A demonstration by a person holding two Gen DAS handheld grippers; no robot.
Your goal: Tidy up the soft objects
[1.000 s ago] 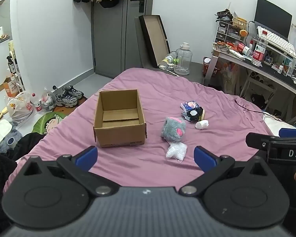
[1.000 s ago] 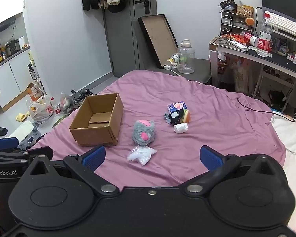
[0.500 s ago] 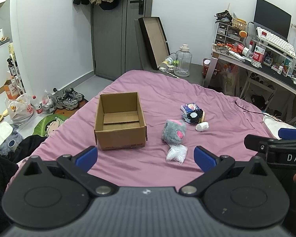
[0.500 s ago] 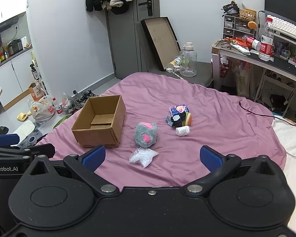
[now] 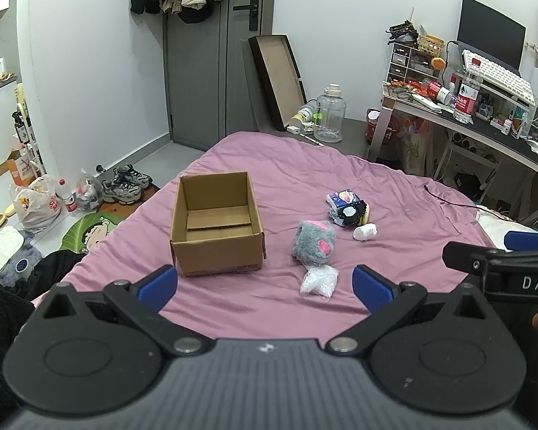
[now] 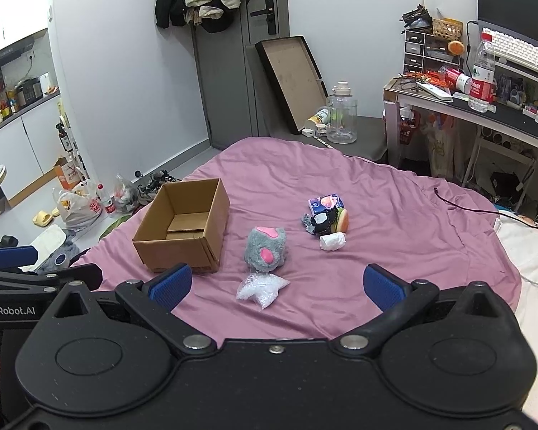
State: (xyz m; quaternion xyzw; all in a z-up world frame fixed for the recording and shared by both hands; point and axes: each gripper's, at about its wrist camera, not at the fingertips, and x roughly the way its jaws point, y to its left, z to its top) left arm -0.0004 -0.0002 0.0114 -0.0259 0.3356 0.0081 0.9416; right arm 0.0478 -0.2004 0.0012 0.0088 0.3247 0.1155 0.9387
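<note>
An open empty cardboard box (image 5: 217, 222) (image 6: 183, 227) sits on the purple bed (image 5: 394, 193) (image 6: 394, 208). To its right lie a grey and pink plush (image 5: 314, 242) (image 6: 266, 249), a clear bag of white stuffing (image 5: 320, 281) (image 6: 262, 288), a black and white soft toy with a tissue pack (image 5: 348, 209) (image 6: 326, 216), and a white wad (image 5: 364, 232) (image 6: 333, 242). My left gripper (image 5: 265, 288) is open and empty, held above the near bed edge. My right gripper (image 6: 276, 286) is open and empty, also short of the objects.
A cluttered desk (image 5: 484, 122) stands at the right. A door (image 5: 211, 53), a leaning tray (image 5: 278, 79) and a water jug (image 5: 330, 114) are beyond the bed. Shoes and bags (image 5: 82, 193) lie on the floor at left. A cable (image 6: 462, 204) lies on the bed's right.
Both grippers have drawn slightly back and up, so the bed's objects sit a little lower in view. Nothing was grasped; both stay open.
</note>
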